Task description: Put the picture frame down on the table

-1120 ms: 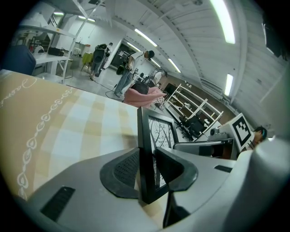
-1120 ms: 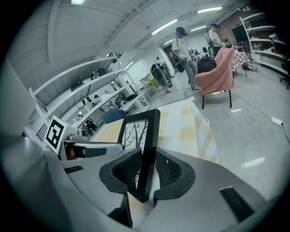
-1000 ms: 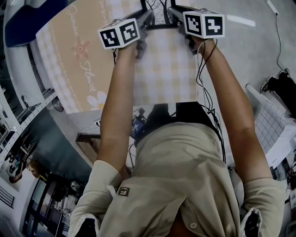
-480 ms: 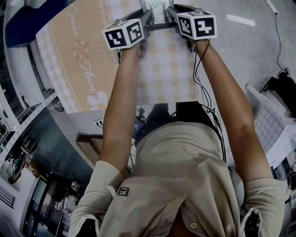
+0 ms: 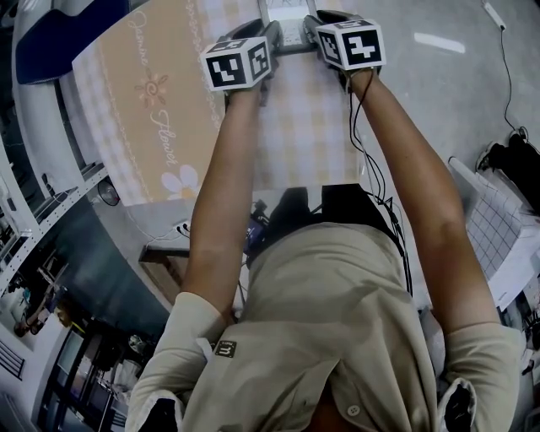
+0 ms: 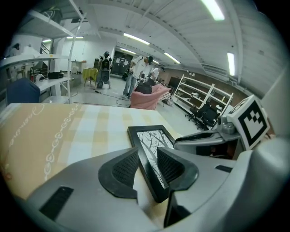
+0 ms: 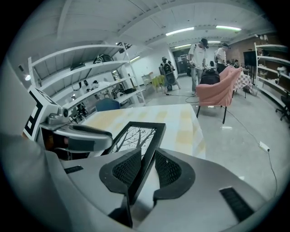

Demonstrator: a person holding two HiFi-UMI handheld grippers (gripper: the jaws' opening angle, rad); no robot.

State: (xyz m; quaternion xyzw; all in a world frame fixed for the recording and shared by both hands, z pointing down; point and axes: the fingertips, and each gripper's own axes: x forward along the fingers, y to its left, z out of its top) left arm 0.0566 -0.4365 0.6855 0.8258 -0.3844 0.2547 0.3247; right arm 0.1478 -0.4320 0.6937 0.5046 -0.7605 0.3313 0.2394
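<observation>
A black picture frame point(image 5: 291, 32) with a bare-tree print sits at the top edge of the head view, held between both grippers over the checked tablecloth point(image 5: 312, 126). My left gripper point(image 6: 148, 167) is shut on the frame's point(image 6: 152, 145) left rail. On the opposite rail, my right gripper point(image 7: 146, 168) is shut on the frame point(image 7: 136, 136). The frame tilts low over the table point(image 6: 90, 131), far end downward; whether it touches the cloth I cannot tell. In the head view the left gripper point(image 5: 272, 35) and right gripper point(image 5: 314, 25) flank the frame, whose far part is cut off.
A beige cloth panel with flower print point(image 5: 152, 110) covers the table's left side. The table's right edge drops to grey floor point(image 5: 456, 93). Beyond the table stand a pink armchair point(image 7: 222, 90), several people, shelving point(image 6: 199, 97) and a blue chair point(image 6: 21, 90).
Both grippers have moved forward, away from the body, carrying the frame with them. More of the frame has slid past the top edge of the head view.
</observation>
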